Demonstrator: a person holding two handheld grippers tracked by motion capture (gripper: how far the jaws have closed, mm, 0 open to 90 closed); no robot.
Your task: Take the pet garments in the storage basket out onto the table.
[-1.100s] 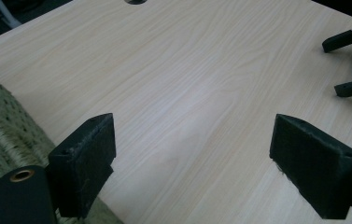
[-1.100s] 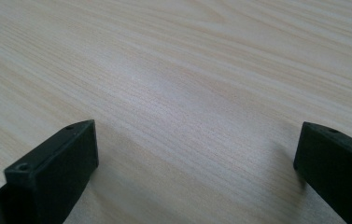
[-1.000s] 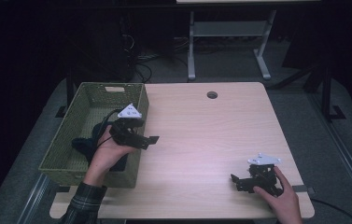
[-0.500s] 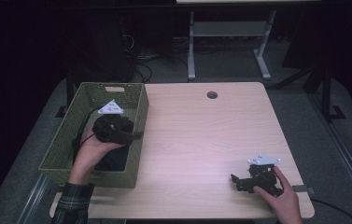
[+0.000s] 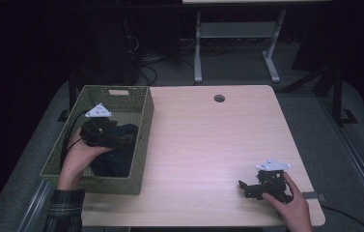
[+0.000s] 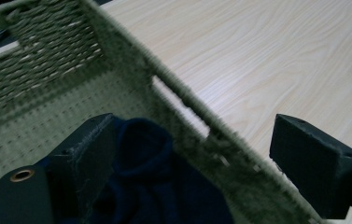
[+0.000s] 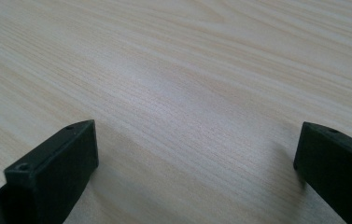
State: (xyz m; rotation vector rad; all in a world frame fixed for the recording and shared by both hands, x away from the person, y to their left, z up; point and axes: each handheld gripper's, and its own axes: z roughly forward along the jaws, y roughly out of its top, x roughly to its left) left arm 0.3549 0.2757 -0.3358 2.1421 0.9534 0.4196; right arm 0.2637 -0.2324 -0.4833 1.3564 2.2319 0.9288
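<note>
A green woven basket [image 5: 144, 121] stands on the left part of the light wooden table [image 5: 208, 140]. A dark blue cloth [image 5: 117, 162] lies bunched inside it. My left gripper [image 5: 121, 140] hovers inside the basket just over the cloth, open. In the left gripper view the cloth [image 6: 150, 186] lies beside the left jaw. The basket's wall [image 6: 47, 56] runs between the wide-apart jaws of the left gripper [image 6: 197, 128]. My right gripper [image 5: 245, 188] rests on the table at the front right, open. In its own view the right gripper [image 7: 197, 135] has nothing but bare wood [image 7: 187, 70] between its jaws.
A round cable hole [image 5: 219, 98] sits near the table's far edge. Behind the table stand a metal desk frame [image 5: 232, 43] and cables on the dark floor. The table drops off close behind my right hand.
My left gripper has moved left from over the basket's right wall to deeper inside the basket, above the cloth. The right gripper has stayed still.
</note>
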